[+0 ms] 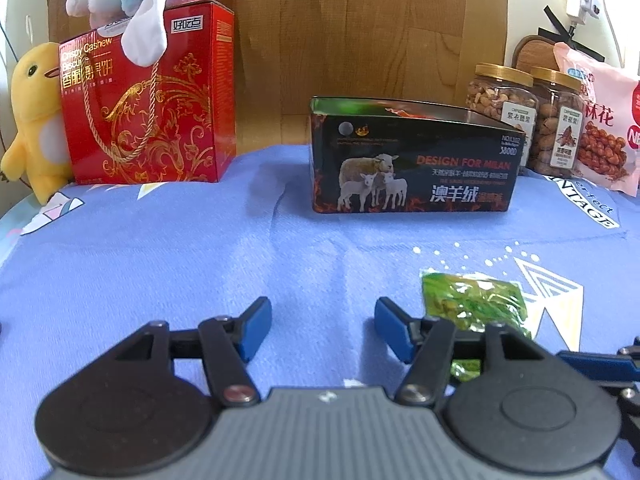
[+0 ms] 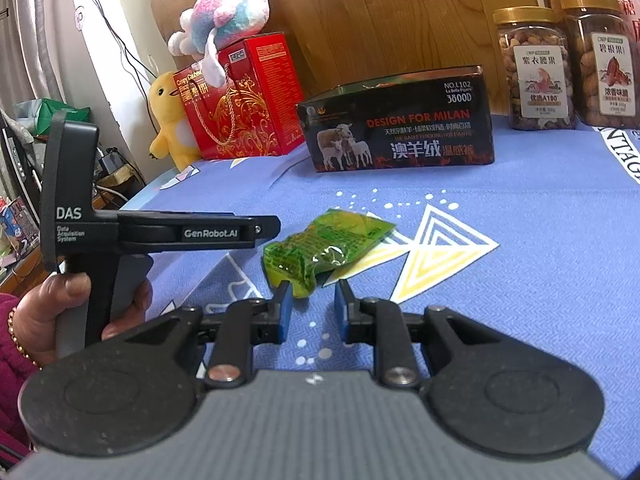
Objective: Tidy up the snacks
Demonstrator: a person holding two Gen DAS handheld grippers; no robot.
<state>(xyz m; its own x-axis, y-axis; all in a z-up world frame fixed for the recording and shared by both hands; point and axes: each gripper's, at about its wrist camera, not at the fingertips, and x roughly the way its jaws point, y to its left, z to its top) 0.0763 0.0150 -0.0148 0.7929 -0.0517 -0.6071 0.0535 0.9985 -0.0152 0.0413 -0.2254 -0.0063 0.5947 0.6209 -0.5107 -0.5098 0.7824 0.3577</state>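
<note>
A green snack packet (image 1: pixel 474 300) lies flat on the blue cloth; it also shows in the right wrist view (image 2: pixel 324 246). An open black box with sheep printed on it (image 1: pixel 408 160) stands behind it, also in the right wrist view (image 2: pixel 398 124). My left gripper (image 1: pixel 322 328) is open and empty, low over the cloth, with the packet just right of its right finger. My right gripper (image 2: pixel 311 308) is open and empty, its fingertips just short of the packet's near edge. The left gripper's body (image 2: pixel 160 232) shows at the left of the right wrist view.
A red biscuit box (image 1: pixel 148 100) with plush toys (image 1: pixel 36 120) stands back left. Two nut jars (image 1: pixel 500 108) and a pink snack bag (image 1: pixel 604 120) stand back right. A wooden board (image 1: pixel 360 32) backs the table. The blue cloth (image 1: pixel 160 260) covers it.
</note>
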